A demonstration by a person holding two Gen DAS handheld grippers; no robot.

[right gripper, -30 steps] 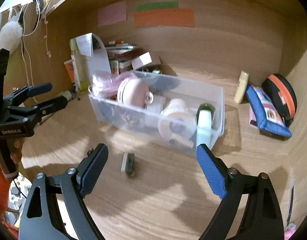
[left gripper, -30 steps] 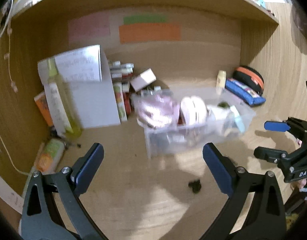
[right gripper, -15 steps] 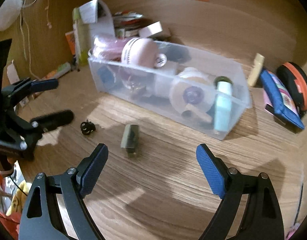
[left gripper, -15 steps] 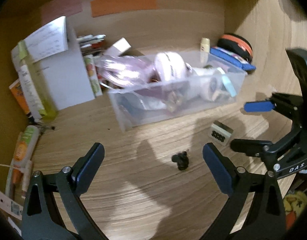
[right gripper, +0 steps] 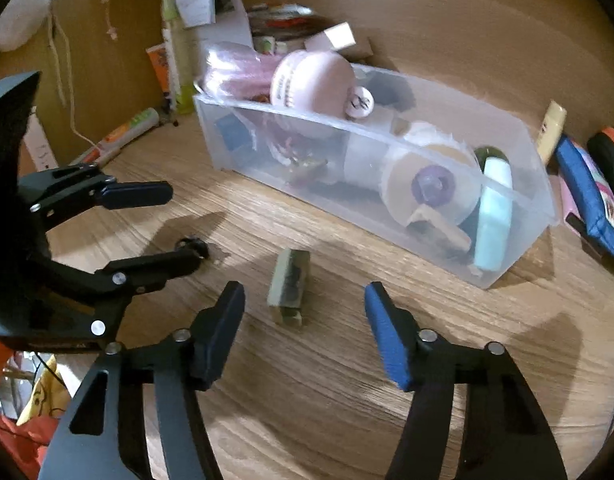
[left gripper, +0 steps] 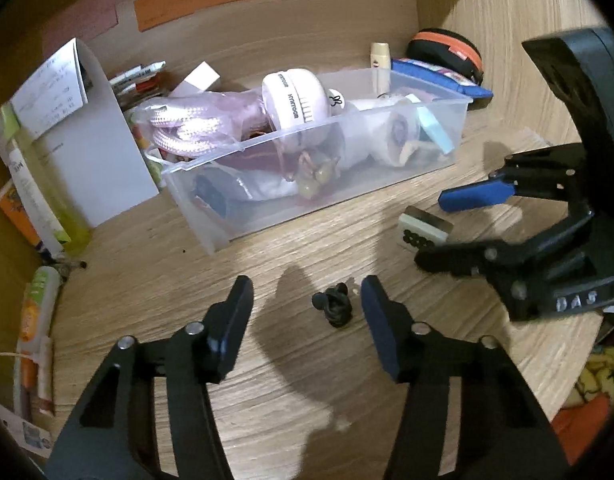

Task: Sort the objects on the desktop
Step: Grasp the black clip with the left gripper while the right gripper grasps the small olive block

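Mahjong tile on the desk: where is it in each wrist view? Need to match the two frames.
Left wrist: mahjong tile lies right of centre, between the right gripper's open fingers.
Right wrist: same tile sits just below centre, ahead of the right gripper, seen edge-on.
Shared landmark: clear plastic bin, just behind the tile in both.

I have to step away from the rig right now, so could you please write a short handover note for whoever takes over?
Left gripper: open, empty, low over the desk, with the small black clip between its fingers.
Right gripper: open, empty, with the mahjong tile between its fingers.
The clear bin sits behind both and already holds a pink rope bundle, a round pink case and a tape roll.
Done: neither loose piece is grasped.
Left: close on the clip and the tile, lift, probably drop them in the bin.
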